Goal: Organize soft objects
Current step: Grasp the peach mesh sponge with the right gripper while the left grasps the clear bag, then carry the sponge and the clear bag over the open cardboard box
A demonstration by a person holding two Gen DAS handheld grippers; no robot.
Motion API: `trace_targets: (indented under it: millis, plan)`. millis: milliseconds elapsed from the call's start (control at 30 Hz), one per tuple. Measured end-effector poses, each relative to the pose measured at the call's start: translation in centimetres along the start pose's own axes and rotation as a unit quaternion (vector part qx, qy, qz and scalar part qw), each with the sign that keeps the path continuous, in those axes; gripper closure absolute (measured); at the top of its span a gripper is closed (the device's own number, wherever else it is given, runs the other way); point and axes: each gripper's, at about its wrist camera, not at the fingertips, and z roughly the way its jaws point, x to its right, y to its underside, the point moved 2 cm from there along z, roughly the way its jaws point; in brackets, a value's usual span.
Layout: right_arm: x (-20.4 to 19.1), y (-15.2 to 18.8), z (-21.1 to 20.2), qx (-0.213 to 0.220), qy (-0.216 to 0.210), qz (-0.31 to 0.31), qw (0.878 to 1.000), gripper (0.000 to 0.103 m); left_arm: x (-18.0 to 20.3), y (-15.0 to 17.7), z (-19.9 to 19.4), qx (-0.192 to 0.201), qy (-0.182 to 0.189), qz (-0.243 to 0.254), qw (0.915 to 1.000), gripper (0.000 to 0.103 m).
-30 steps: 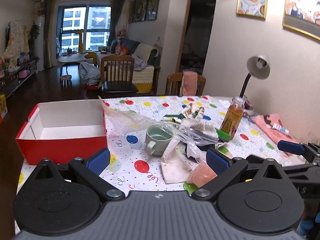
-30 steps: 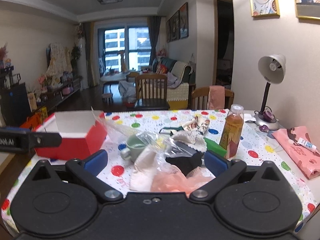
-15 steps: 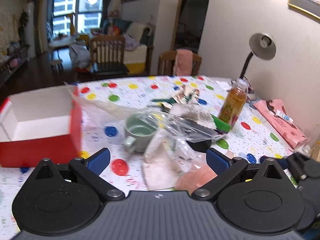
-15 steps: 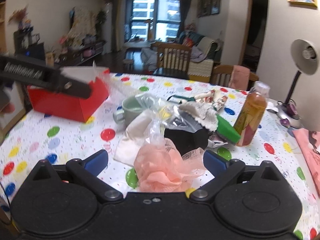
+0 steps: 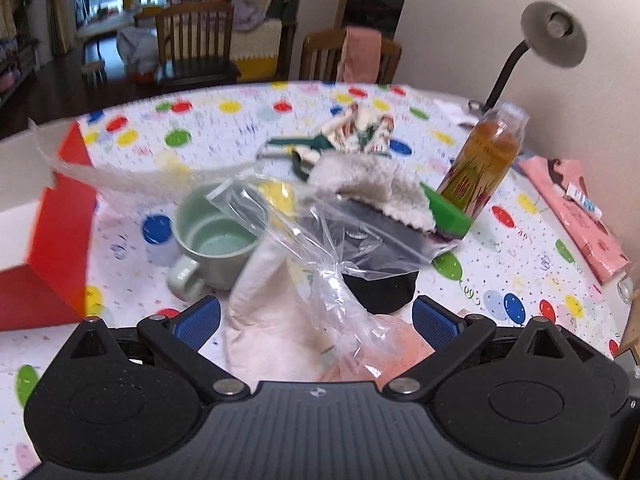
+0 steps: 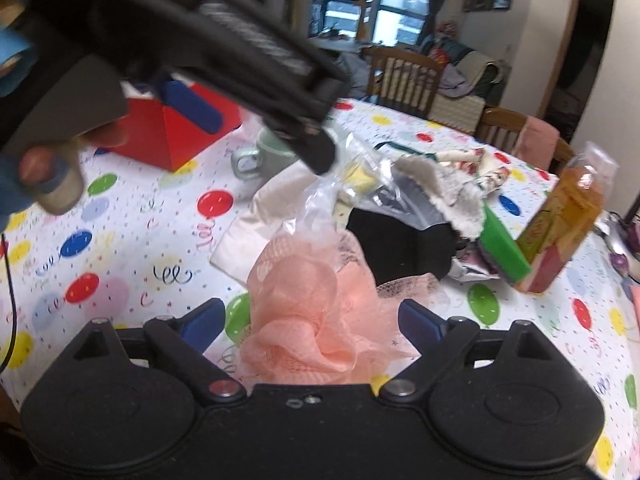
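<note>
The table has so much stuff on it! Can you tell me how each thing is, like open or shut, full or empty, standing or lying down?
Red box: open, looks empty.
Green mug: upright, empty.
Bottle: upright, capped, amber liquid inside.
Clear plastic bag: crumpled over the pile.
Pink mesh pouf: lying between the right gripper's fingers.
Right gripper: jaws closing, not yet pressing.
Left gripper: open, holding nothing.
Desk lamp: looks off.

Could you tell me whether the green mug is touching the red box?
Apart. The left wrist view shows bare spotted tablecloth between the green mug and the red box.
</note>
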Motion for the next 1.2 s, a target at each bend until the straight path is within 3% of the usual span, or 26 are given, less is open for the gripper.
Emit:
trace_targets:
  millis: [167,433,867,1033,1200]
  plan:
    - [0.4,0.6,1.9,-0.018,-0.008,-0.012,1.0,0.01,-0.5,-0.4,3.7,-0.038,-0.005,-0.028,0.9989,0.0]
    - [1.1,1.4,3.6,-0.03,-0.014,-0.03,0.999,0.011,-0.7,-1.3,6.3,-0.061,0.011,-0.059,0.9963,0.002]
    - [2.1,1.5,3.9,-0.033,-0.019,-0.038,0.999,0.024,0.3,-1.8,7.5,-0.084,0.038,-0.066,0.9935,0.043]
    - [2.0,1.6,3.8,-0.037,-0.025,-0.029,0.999,0.032,-0.2,-1.6,7.6,-0.093,0.032,-0.072,0.9925,0.064]
    - [2.4,1.7,2.9,-0.033,-0.023,-0.021,0.999,0.043,-0.6,-1.5,7.3,-0.089,0.031,-0.074,0.9928,0.068]
